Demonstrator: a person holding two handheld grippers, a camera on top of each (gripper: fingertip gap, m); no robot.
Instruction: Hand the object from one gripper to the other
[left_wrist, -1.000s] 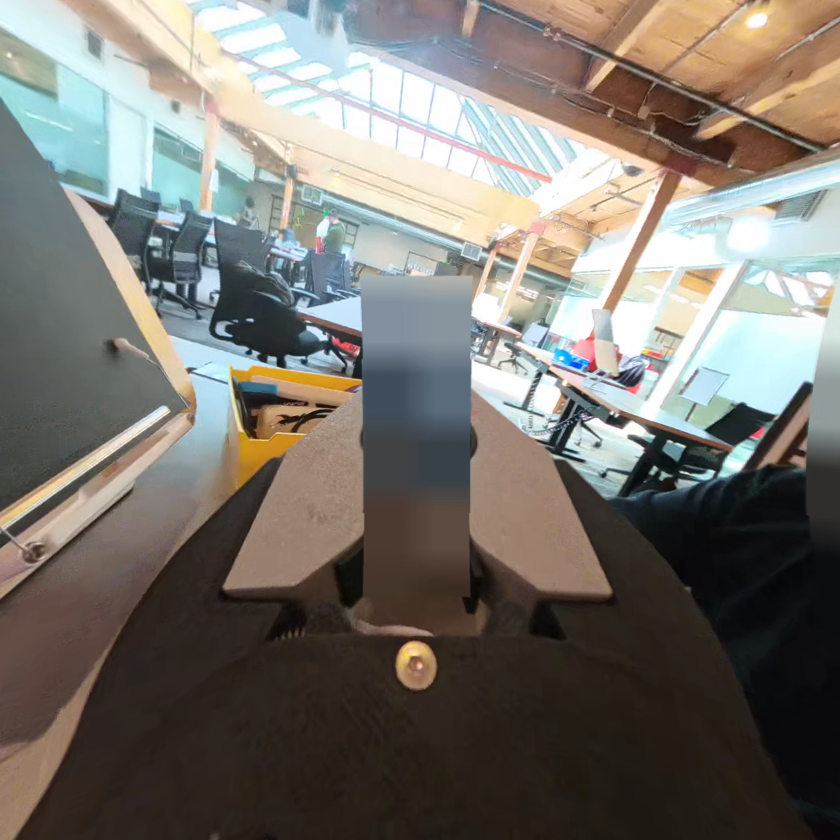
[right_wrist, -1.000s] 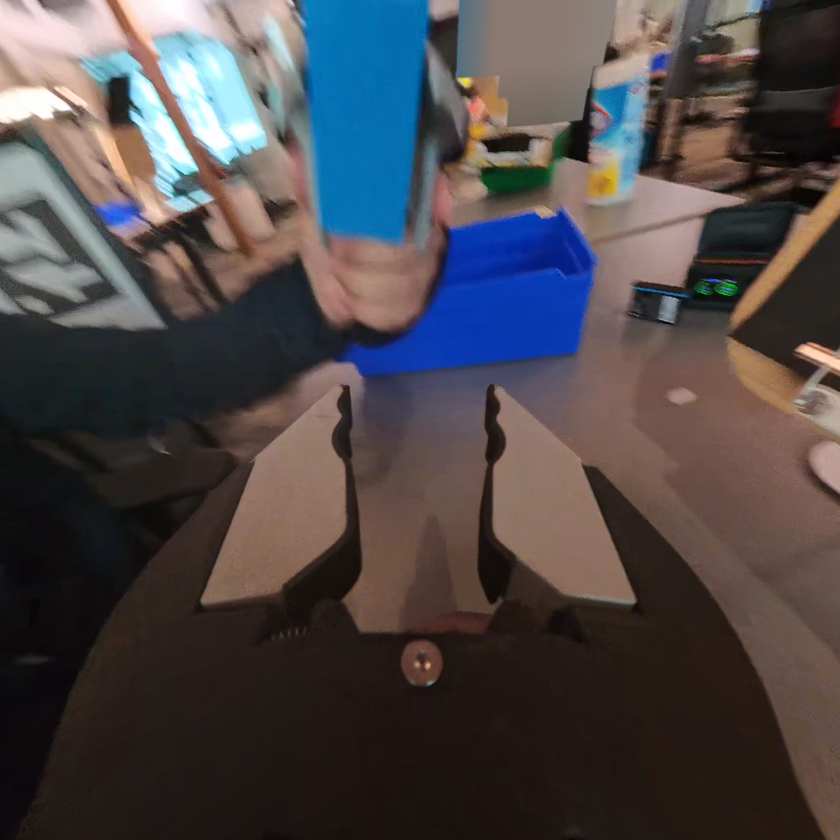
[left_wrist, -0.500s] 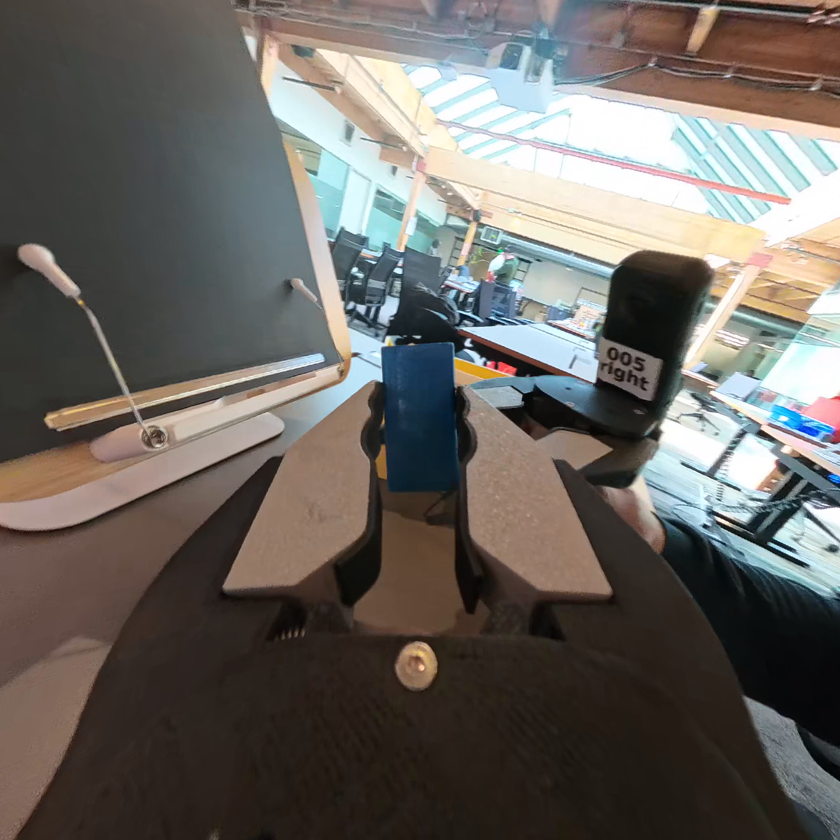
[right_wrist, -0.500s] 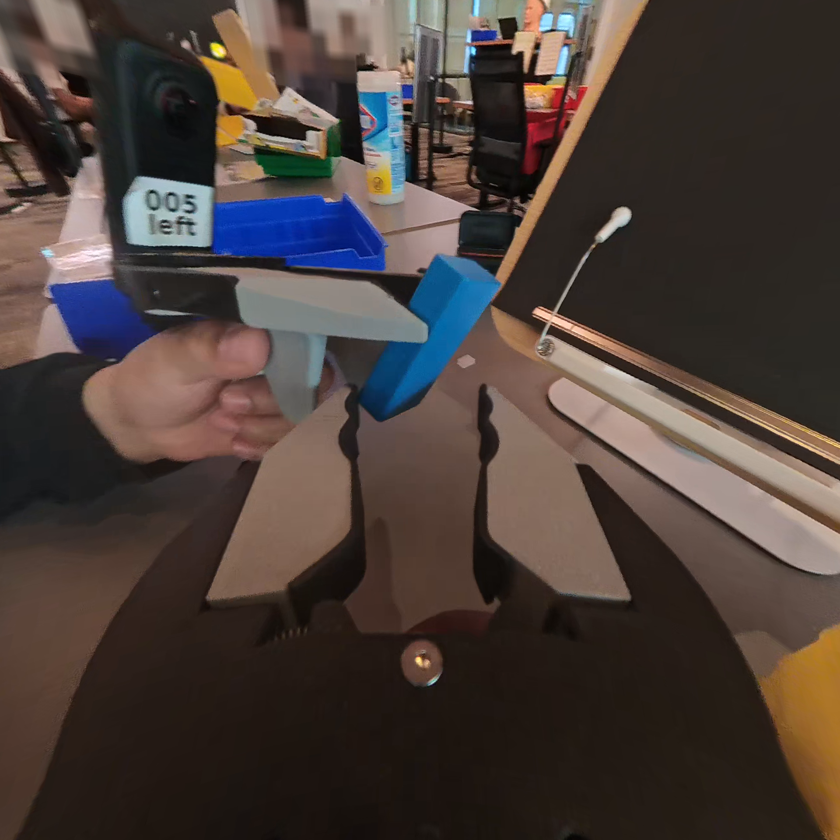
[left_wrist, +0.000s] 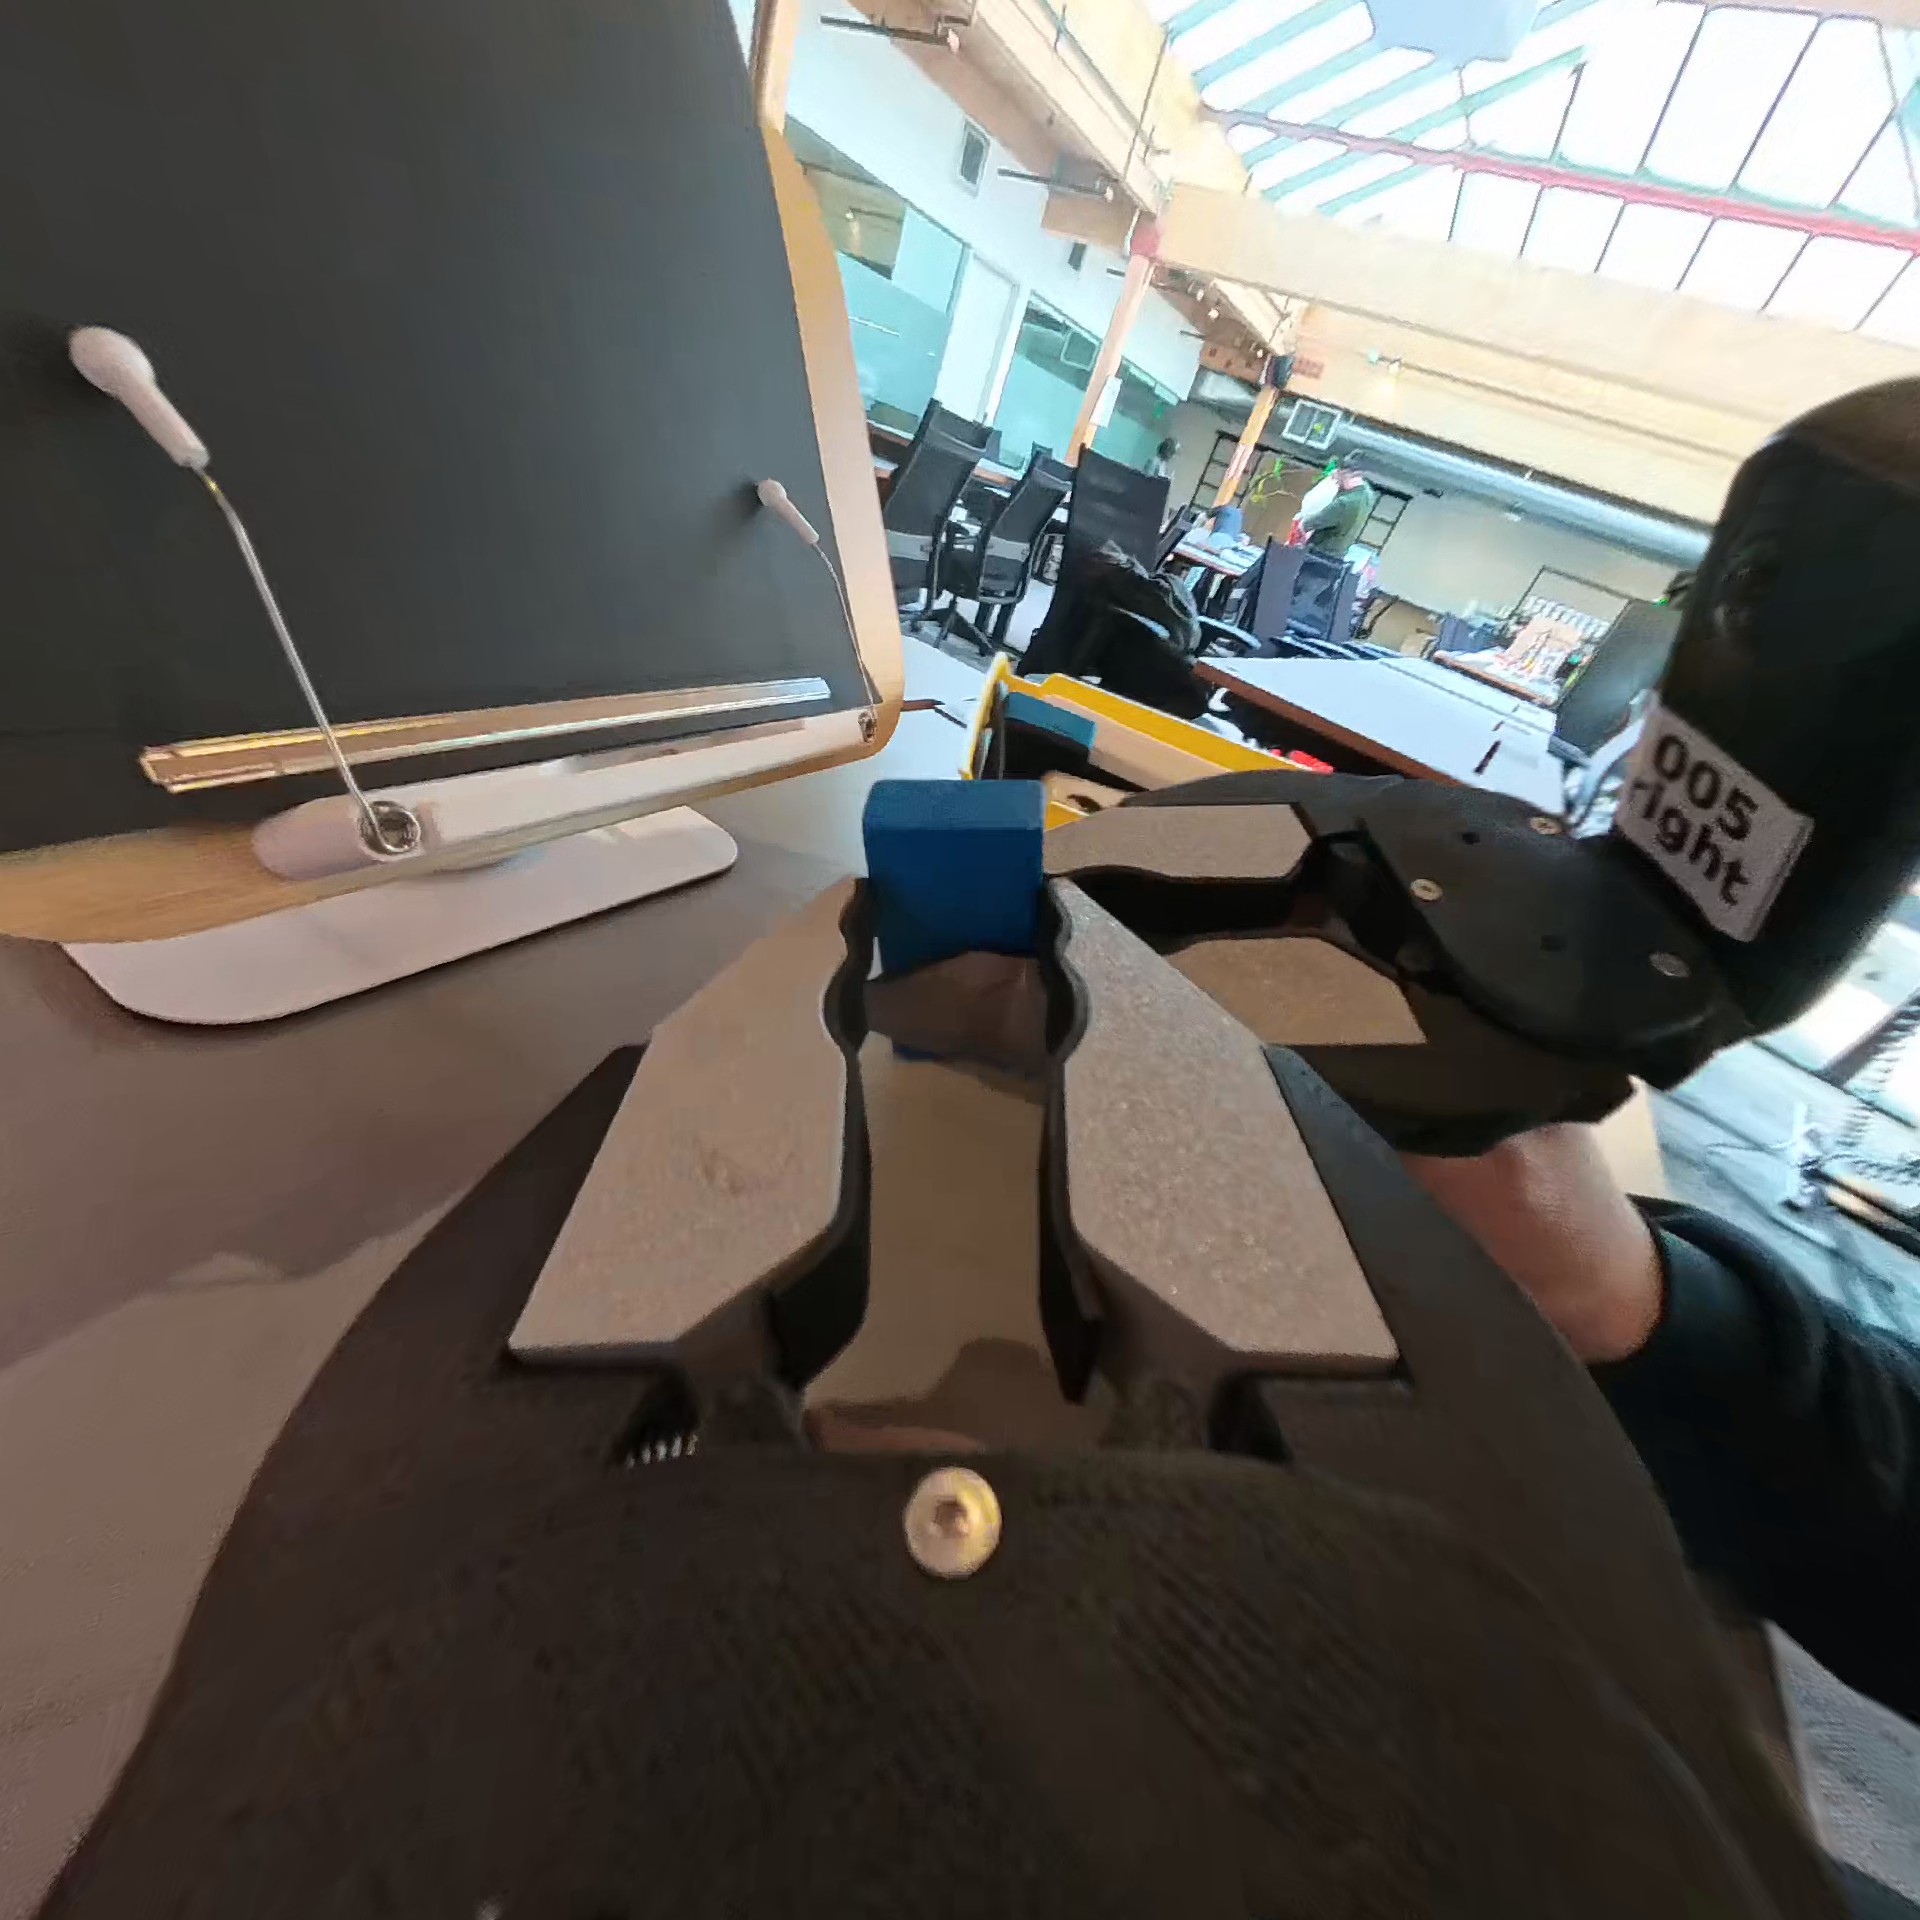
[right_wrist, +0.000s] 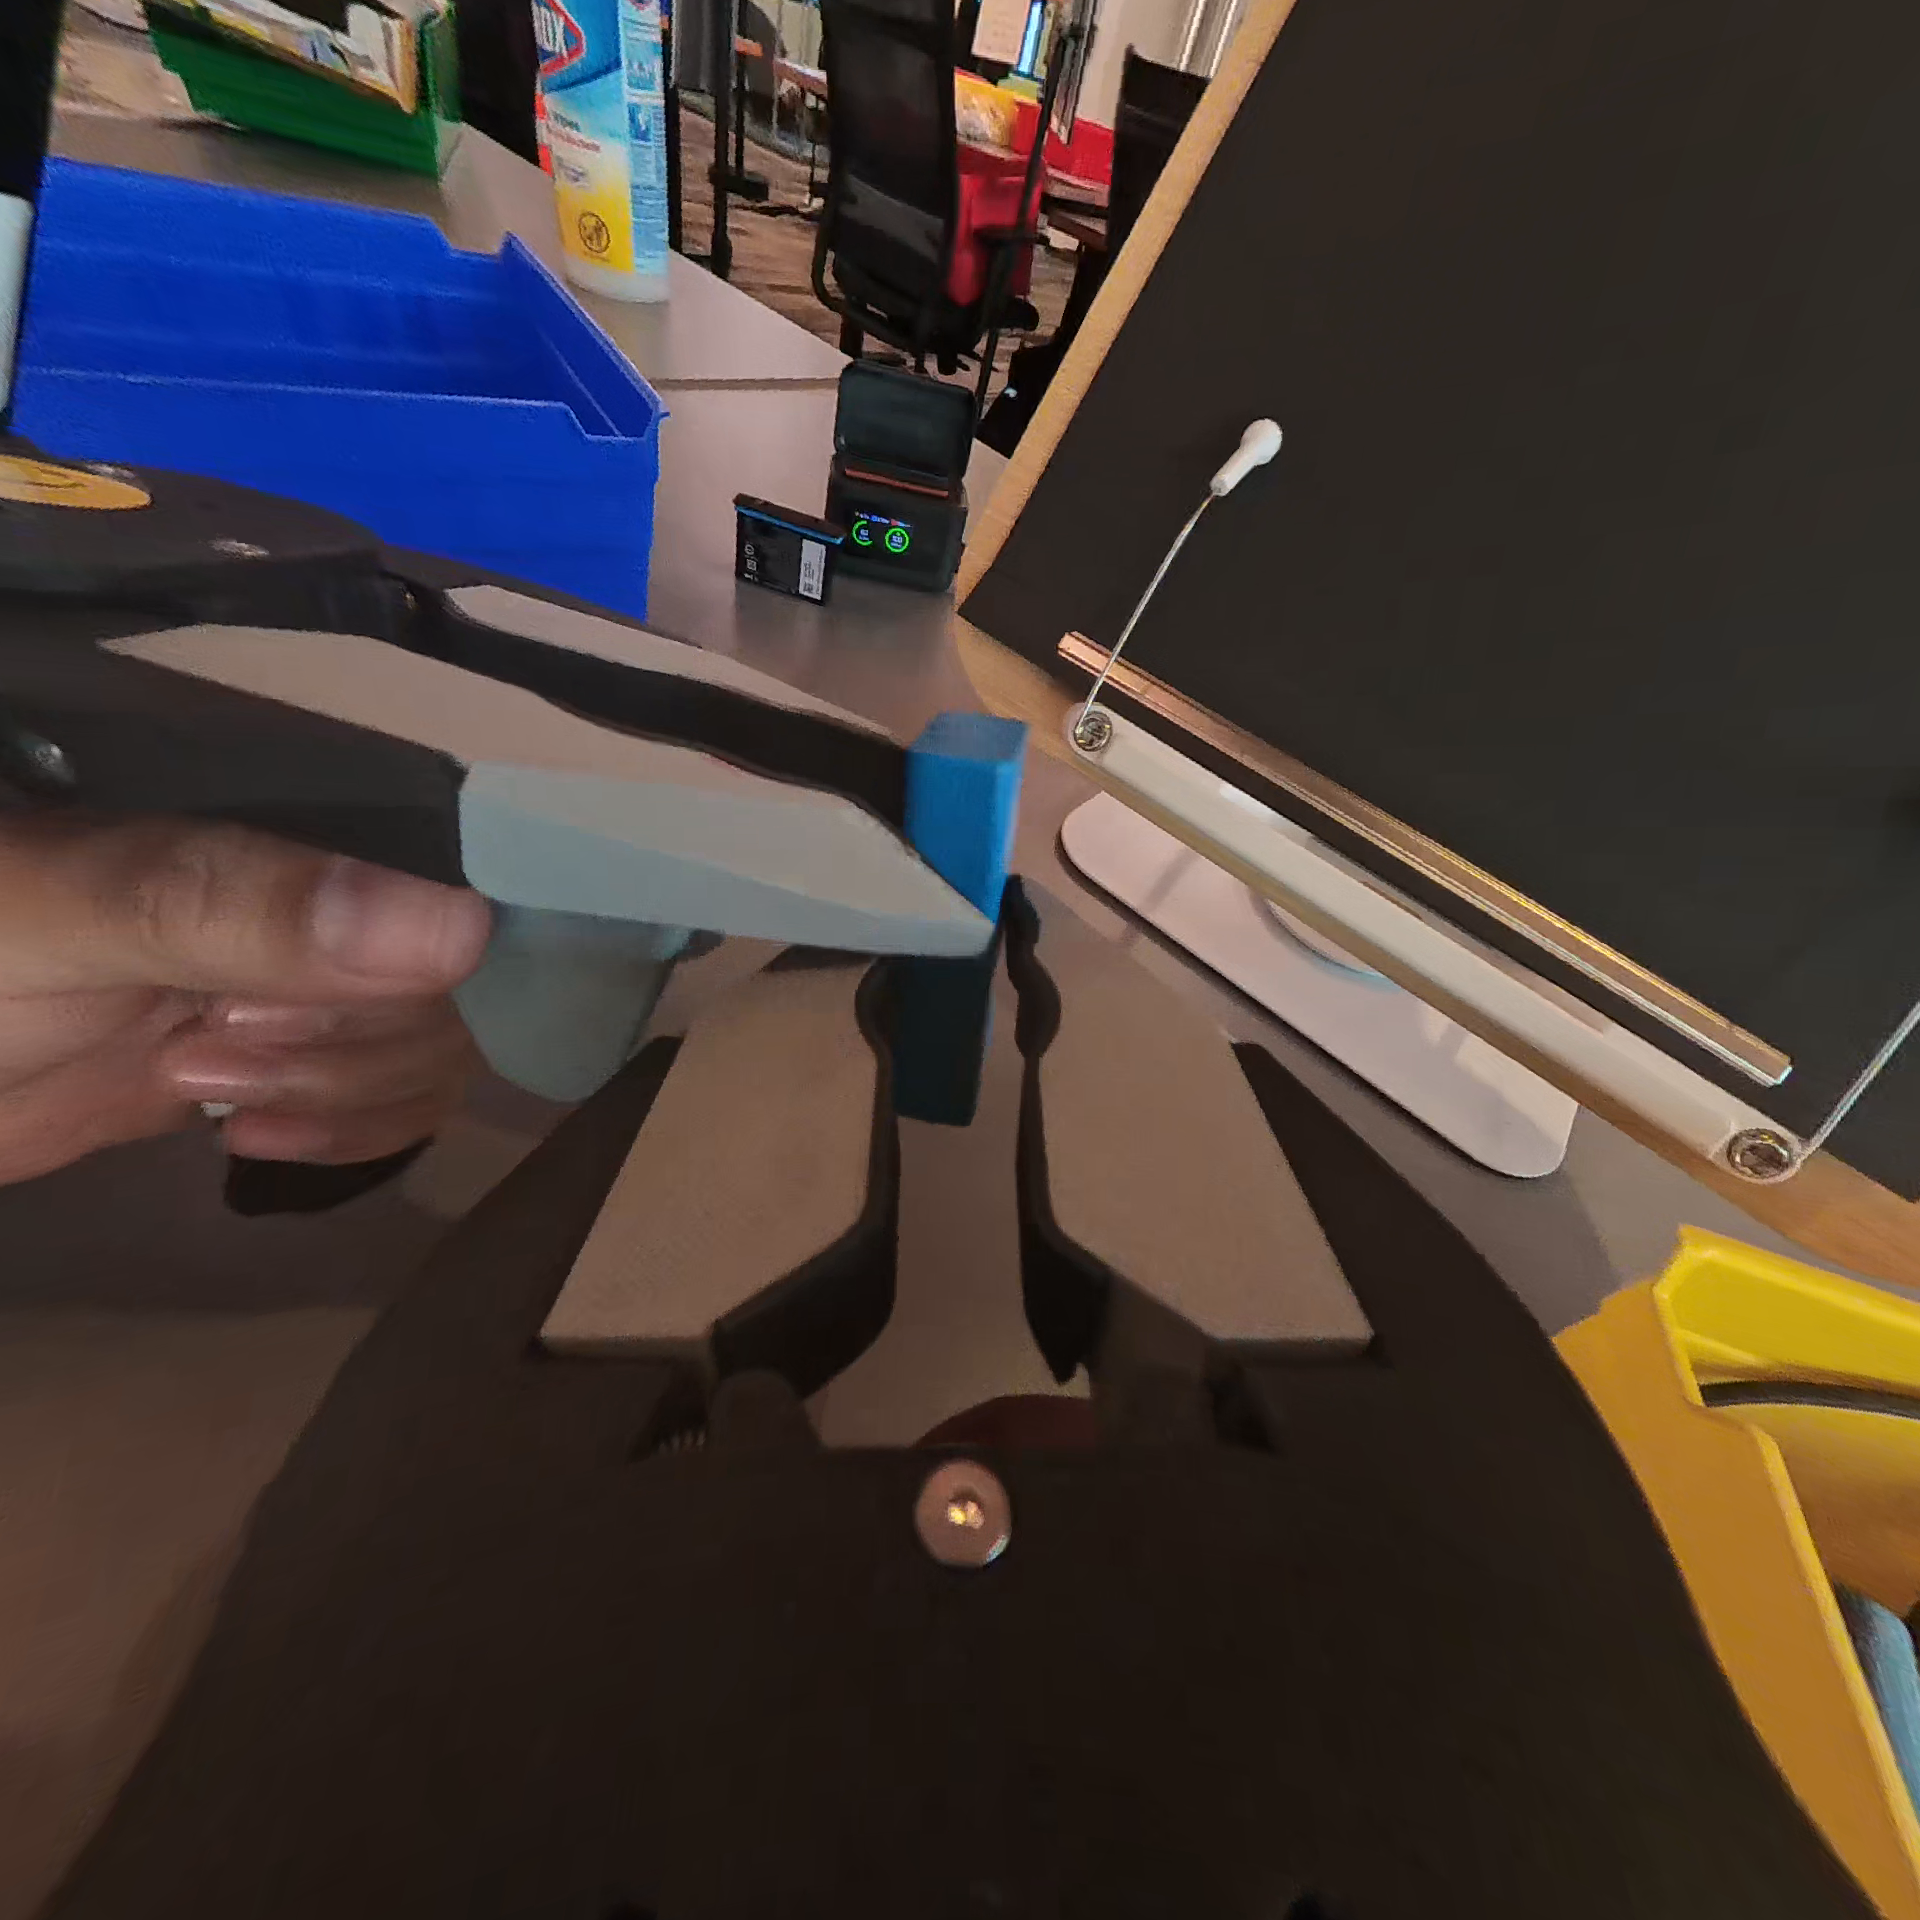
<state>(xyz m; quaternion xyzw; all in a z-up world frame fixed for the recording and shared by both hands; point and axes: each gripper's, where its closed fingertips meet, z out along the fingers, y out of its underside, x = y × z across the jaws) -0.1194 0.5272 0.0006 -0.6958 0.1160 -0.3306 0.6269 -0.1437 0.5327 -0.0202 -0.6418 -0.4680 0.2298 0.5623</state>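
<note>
Blue rectangular foam block upright in mid-air, pinched at its upper part between left gripper tips; lower part sits between right gripper tips, contact unclear; black book stand far right; yellow plastic bin near right.

**What sits on the desk**

The desk has a dull grey-brown top. A black board in a wooden frame leans back on a white base at one side. Just beside its edge stand a small dark case with green lights and a flat black battery-like block. Further along are a blue bin, a wipes canister and a green tray. A yellow bin sits near the board's other end.
</note>
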